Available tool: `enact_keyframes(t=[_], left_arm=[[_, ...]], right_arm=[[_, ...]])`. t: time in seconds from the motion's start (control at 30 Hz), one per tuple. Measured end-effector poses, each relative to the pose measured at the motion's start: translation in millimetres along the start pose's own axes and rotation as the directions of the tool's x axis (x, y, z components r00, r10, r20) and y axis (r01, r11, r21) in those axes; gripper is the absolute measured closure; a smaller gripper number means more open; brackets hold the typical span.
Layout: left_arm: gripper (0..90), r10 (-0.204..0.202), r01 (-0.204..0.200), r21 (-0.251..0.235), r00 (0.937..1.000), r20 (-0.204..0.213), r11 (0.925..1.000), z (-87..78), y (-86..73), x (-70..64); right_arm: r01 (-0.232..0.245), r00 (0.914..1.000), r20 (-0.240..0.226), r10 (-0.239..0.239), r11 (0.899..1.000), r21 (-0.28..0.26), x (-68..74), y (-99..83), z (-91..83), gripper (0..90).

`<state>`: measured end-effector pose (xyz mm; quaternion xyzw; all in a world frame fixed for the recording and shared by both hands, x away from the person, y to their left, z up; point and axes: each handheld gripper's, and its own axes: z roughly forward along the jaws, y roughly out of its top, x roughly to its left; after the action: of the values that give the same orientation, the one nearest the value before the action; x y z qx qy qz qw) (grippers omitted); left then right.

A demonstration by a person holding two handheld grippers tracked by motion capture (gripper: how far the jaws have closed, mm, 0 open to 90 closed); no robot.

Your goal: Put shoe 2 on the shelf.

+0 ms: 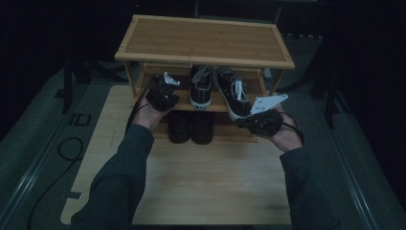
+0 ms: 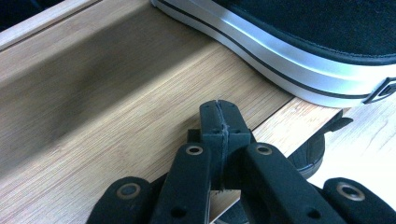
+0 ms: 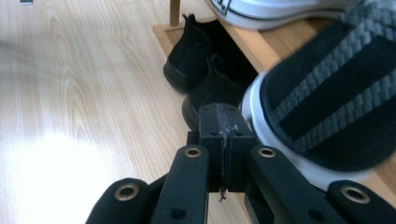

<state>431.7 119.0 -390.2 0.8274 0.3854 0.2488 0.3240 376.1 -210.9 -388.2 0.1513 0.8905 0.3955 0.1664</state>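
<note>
A wooden shoe rack (image 1: 206, 38) stands at the back of a light wooden board (image 1: 206, 182). On its middle shelf (image 2: 116, 116) sit two black sneakers with white soles. The left sneaker (image 1: 201, 88) stands straight. The right sneaker (image 1: 233, 93) is angled, its heel over the shelf's front edge. Under the shelf is a pair of black shoes (image 1: 190, 127). My left gripper (image 1: 159, 91) is shut and empty, over the shelf's left part, beside the left sneaker (image 2: 303, 51). My right gripper (image 1: 246, 120) is shut and empty, right by the grey-treaded sole of the angled sneaker (image 3: 327, 93).
The rack's top shelf is bare wood. In the right gripper view the black shoes (image 3: 196, 60) sit just past the jaws. A black cable (image 1: 67, 148) loops on the grey floor to the left, and dark stands flank the rack.
</note>
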Motion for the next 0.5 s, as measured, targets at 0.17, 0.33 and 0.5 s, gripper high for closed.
enact_keyframes(t=[0.17,0.33,0.5], left_arm=[[90.0,-0.002,0.002,0.0,1.0,0.0,1.0,0.0,0.1,0.0],[90.0,-0.003,0.003,0.0,1.0,0.002,1.0,0.1,0.0,0.3],[90.0,-0.008,0.008,-0.001,1.0,0.004,1.0,0.1,-0.2,0.7]], right_arm=[[-0.022,0.9998,-0.002,0.022,1.0,-0.003,-3.3,-11.6,-4.5,88.8],[-0.046,0.9989,0.006,0.046,0.999,-0.01,-7.2,-18.9,-6.8,89.8],[-0.044,0.999,0.003,0.044,0.999,-0.012,-7.9,-18.5,-6.5,90.0]])
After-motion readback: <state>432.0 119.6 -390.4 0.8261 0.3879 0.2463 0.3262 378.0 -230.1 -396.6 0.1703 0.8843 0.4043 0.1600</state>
